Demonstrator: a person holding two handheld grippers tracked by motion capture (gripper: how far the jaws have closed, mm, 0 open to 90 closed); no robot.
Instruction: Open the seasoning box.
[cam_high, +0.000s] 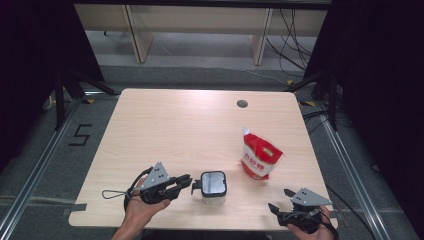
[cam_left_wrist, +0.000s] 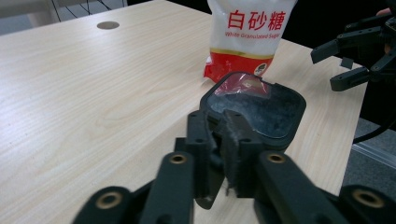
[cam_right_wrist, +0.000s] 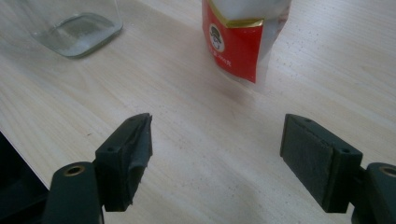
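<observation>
A clear square jar with a black lid (cam_high: 213, 183) stands near the table's front edge; its lid (cam_left_wrist: 261, 105) lies just past my left jaws. My left gripper (cam_high: 189, 181) (cam_left_wrist: 225, 140) is level and shut, its pads pinched together on the small black tab at the lid's left side. A red and white bag of white sugar (cam_high: 260, 157) (cam_left_wrist: 247, 37) (cam_right_wrist: 238, 42) stands upright to the right of the jar. My right gripper (cam_high: 280, 199) (cam_left_wrist: 332, 67) (cam_right_wrist: 217, 154) hovers open at the front right corner, facing the bag, with nothing between its jaws. The jar's glass base (cam_right_wrist: 77, 25) sits at the upper left there.
The wooden table (cam_high: 175, 130) has a round cable hole (cam_high: 242, 103) (cam_left_wrist: 108, 25) at the back right. Its front edge runs right under both hands. Floor rails and black stands flank the table.
</observation>
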